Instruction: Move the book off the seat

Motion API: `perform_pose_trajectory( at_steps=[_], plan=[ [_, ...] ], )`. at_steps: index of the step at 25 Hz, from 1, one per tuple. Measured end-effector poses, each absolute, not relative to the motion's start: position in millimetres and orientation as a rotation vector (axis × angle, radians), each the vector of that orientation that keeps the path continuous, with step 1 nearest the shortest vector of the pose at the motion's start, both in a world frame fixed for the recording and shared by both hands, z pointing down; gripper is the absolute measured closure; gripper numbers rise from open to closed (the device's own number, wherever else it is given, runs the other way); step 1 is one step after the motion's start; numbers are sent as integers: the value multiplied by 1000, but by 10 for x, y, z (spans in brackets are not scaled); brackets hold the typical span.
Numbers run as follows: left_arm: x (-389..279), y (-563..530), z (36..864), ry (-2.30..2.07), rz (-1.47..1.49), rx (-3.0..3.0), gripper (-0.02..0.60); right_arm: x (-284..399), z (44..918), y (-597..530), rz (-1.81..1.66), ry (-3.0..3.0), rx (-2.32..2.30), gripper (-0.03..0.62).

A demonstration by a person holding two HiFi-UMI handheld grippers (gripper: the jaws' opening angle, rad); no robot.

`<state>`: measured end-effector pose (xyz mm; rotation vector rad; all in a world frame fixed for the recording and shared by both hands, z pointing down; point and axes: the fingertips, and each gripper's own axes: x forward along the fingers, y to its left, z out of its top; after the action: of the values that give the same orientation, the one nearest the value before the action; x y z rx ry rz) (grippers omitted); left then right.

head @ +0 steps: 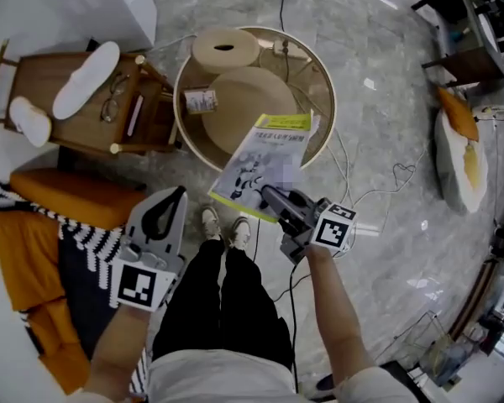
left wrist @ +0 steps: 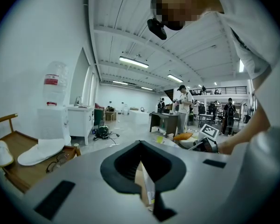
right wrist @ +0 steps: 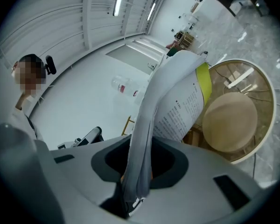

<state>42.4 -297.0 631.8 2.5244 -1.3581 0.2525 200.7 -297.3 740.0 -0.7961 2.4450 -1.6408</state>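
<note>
The book (head: 265, 159), a thin white booklet with a yellow-green edge, hangs in the air above the near rim of a round table (head: 321, 74). My right gripper (head: 269, 198) is shut on the book's lower edge. In the right gripper view the book (right wrist: 177, 111) rises upright from between the jaws of that gripper (right wrist: 139, 146). My left gripper (head: 178, 193) hangs at the left above an orange seat (head: 67, 196), its jaw tips together and nothing in them. In the left gripper view, the left gripper (left wrist: 141, 146) points across the room.
The round table holds two beige discs (head: 248, 91) and a small can (head: 202, 101). A wooden chair (head: 34, 74) at the upper left carries white slippers (head: 86, 78) and glasses (head: 113, 99). Cables (head: 353, 191) trail over the marble floor. My shoes (head: 225, 225) stand near the table.
</note>
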Motion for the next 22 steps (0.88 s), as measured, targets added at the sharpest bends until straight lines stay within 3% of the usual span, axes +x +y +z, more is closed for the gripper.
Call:
perform_pose_trajectory(
  at_steps=[10,22],
  plan=[
    [130,-3041,7046,-1374,281,2420,565,1586,8554,-3284,-1789,2540,-773,490],
    [-120,-3161,7243,-1422,281,2350,565,1454,9126,-3716,-1873,2643,-792,491]
  ],
)
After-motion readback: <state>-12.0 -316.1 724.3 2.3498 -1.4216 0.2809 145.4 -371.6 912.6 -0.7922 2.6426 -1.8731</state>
